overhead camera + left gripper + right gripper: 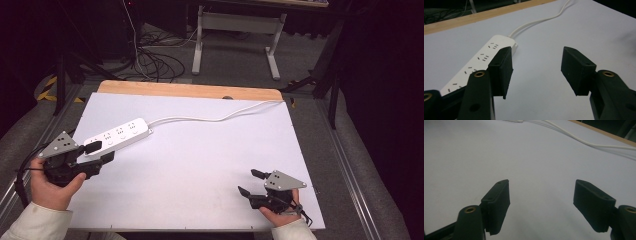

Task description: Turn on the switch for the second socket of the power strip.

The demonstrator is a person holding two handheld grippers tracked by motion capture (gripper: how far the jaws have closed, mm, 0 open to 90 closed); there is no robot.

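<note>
A white power strip lies at the left of the white table, its white cable running to the far right edge. My left gripper is held open at the strip's near end, one jaw over the strip, nothing between the jaws. In the left gripper view the power strip runs under the left jaw and its cable leads away. My right gripper rests open near the front right of the table, holding nothing. The cable crosses the top of the right gripper view.
A wooden strip edges the table's far side. Beyond it are a white desk frame and tangled floor cables. Metal rails flank the table.
</note>
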